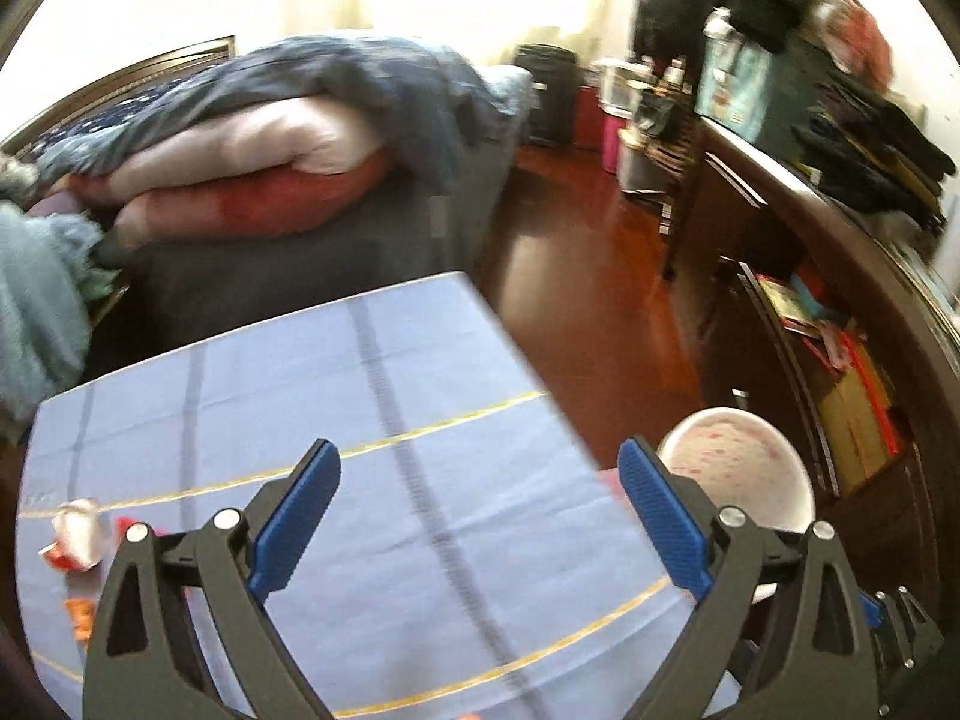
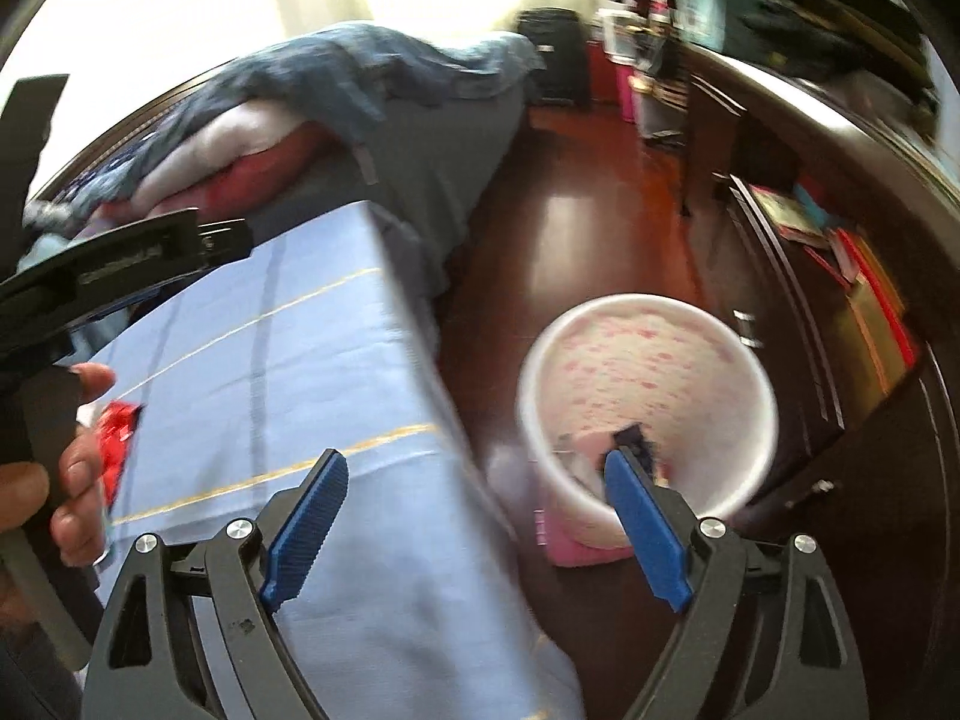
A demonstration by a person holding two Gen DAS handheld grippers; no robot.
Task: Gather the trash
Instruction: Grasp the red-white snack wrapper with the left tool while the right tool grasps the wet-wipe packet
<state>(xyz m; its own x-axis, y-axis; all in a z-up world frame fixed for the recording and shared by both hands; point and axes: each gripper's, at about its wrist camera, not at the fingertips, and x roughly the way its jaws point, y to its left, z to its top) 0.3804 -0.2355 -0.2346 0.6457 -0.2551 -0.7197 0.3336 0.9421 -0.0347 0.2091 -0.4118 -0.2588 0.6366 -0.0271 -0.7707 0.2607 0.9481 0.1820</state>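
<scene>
Left gripper and right gripper, both with jaws spread wide and empty, above the blue tablecloth; wrappers lie at its left edge, the white bin on the floor to its right.

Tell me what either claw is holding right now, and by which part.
Nothing. The left claw and right claw both stand open with nothing between their pads.
</scene>
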